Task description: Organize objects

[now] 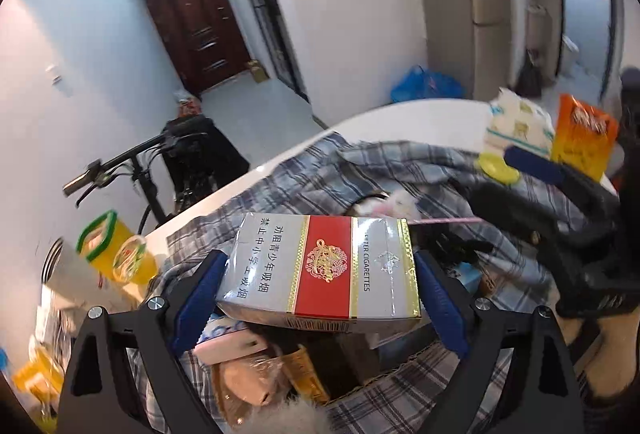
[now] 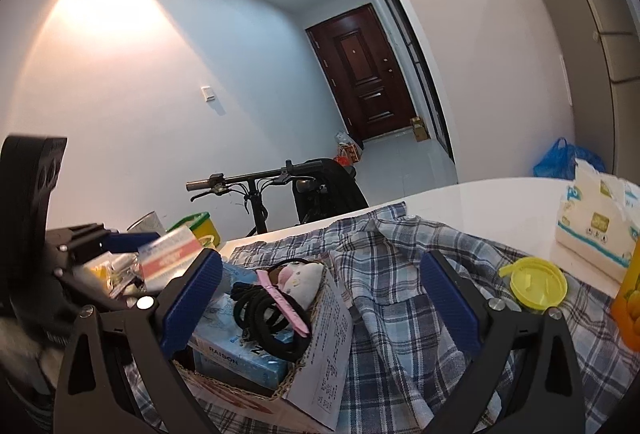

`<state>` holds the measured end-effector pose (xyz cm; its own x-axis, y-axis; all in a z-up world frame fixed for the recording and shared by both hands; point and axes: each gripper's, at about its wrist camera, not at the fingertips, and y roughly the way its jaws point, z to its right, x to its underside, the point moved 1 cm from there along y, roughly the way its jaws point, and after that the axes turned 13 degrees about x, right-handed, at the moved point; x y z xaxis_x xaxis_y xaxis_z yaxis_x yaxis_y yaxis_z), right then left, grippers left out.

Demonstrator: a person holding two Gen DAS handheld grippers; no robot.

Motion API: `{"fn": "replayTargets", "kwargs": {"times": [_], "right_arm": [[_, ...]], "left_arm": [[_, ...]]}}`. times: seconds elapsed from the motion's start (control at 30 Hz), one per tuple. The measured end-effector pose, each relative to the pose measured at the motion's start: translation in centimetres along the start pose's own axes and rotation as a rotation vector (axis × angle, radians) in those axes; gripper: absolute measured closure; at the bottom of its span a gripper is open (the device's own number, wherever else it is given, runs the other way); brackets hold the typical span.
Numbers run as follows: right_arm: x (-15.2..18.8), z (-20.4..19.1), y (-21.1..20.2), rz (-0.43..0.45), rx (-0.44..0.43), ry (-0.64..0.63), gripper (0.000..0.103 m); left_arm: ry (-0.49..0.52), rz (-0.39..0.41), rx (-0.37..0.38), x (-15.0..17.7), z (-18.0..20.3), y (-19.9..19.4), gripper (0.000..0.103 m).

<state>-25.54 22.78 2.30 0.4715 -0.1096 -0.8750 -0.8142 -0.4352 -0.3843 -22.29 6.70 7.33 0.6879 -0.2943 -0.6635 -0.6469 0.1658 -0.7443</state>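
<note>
left claw: we're gripping the cigarette pack above the plaid shirt | right claw: we're holding it released over the basket

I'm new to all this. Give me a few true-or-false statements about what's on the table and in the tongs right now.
1. The left tongs grip a cigarette box. True.
2. The right tongs hold the yellow lid. False: they are open and empty; the lid lies on the plaid cloth.
3. Black hair ties lie in the small basket. True.
4. The tissue pack sits inside that basket. False: it stands apart on the white table.
</note>
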Motion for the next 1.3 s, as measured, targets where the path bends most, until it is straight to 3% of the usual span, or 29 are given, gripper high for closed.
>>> {"fn": "replayTargets", "kwargs": {"times": [0.13,0.23,0.3,0.43,0.6,0.93,1.03,1.17,1.3], "right_arm": [[0.0,0.2,0.2,-0.011,0.005,0.01,0.004],[0.0,0.2,0.3,-0.009,0.004,0.006,0.004],[-0.1,0.4,0.4,-0.009,-0.012,0.029,0.001],[-0.1,1.0,0.3,-0.01,-0.012,0.058,0.001],[-0.1,0.6,0.1,0.001,-0.01,0.043,0.001],[-0.5,-0.6,-1.9,0.088,-0.099,0.011,0.0],[-0.4,-2.5,-3.4,0.162,-0.126,-0.076,0.0],[0.0,-4.1,-4.9,0.227,-0.256,-0.12,0.0],[0.7,-6.1,-4.2,0.184,-0.172,-0.22,0.0]], "left_arm": [[0.077,-0.042,-0.039,0.2,1.3,1.5,0.007],[0.071,0.013,-0.1,-0.5,0.7,1.3,0.007],[0.043,0.051,-0.102,-0.9,0.4,0.6,0.001],[0.028,0.059,-0.039,-0.8,0.2,0.1,0.0],[0.031,0.092,-0.068,-0.6,0.3,-0.3,0.0],[-0.031,0.266,-0.034,1.8,-0.1,-6.2,0.0],[-0.028,0.333,-0.042,3.5,0.6,-9.5,0.0],[-0.097,0.39,-0.156,8.0,1.6,-14.4,0.0],[-0.191,0.409,-0.213,15.9,3.6,-17.7,0.0]]}}
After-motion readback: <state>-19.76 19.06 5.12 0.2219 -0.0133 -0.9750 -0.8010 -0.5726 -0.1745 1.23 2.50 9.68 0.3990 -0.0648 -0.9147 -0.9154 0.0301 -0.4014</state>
